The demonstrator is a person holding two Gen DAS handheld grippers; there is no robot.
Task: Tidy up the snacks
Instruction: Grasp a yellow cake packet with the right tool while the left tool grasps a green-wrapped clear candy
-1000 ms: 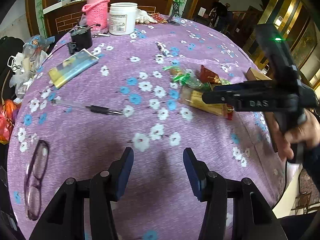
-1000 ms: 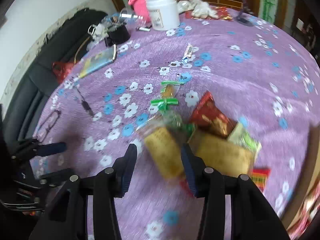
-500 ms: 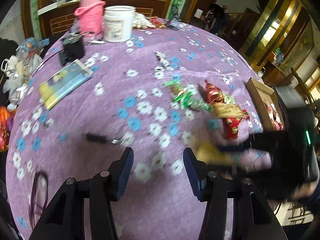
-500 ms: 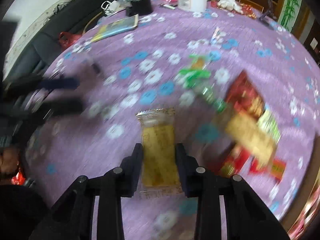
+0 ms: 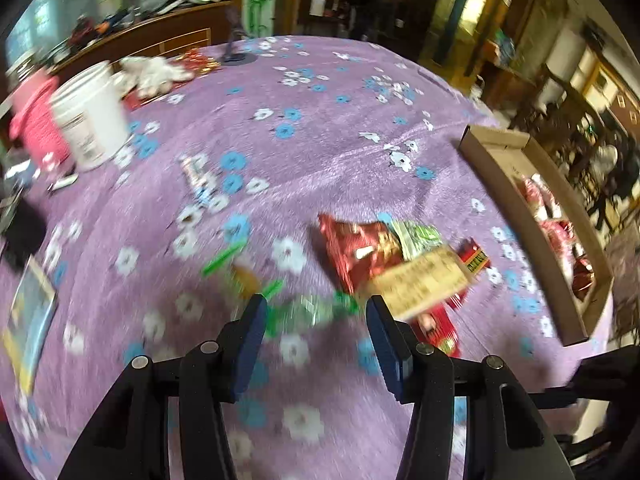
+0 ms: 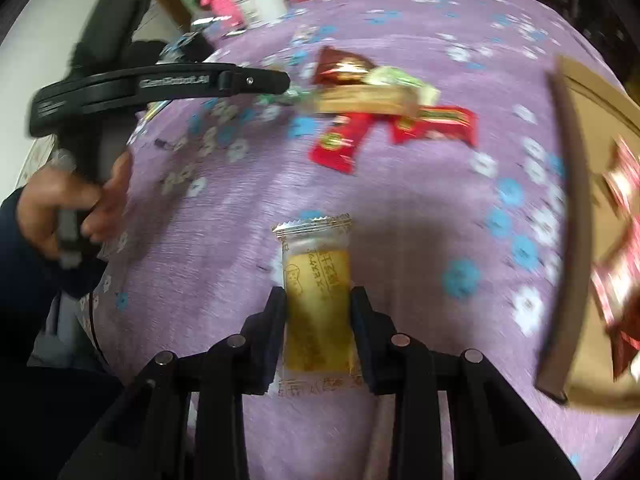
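**Currently Held: One Yellow Wafer Packet; Remaining Snacks Loose on Cloth**

Presently the right gripper (image 6: pixel 318 312) was clamped on a yellow wafer packet (image 6: pixel 316 280), its dark pads pressed flat against the two long sides. The jaws had just been closing onto it. The packet was a slim rectangle of glossy film with a clear, saw-toothed crimp at its far end, and it was carried above the cloth, casting a shadow below.

The left gripper (image 5: pixel 316 332) stood partly spread with nothing between its blue-padded fingers (image 5: pixel 248 344). It hung over the near edge of the snack pile (image 5: pixel 400 268), held in a person's hand (image 6: pixel 72 204) as seen from the right wrist camera.

The pile lay on a purple tablecloth (image 5: pixel 320 140) of napped, velvety fabric printed with white and blue flowers. It comprised a crinkled red foil pouch (image 5: pixel 356 248), a second flat yellow packet (image 5: pixel 420 280), a green-and-white wrapper (image 5: pixel 416 236) and small red sachets (image 6: pixel 436 124), overlapping one another. Green-twisted sweets (image 5: pixel 312 312) lay just beside the pile, though blurred.

A shallow cardboard tray (image 5: pixel 532 216) with upright brown walls sat at the table's right edge, well apart from the held packet, containing red foil items (image 5: pixel 560 228).

A white cylindrical plastic tub (image 5: pixel 92 120) and a pink knitted-looking container (image 5: pixel 36 124) stood at the far left.
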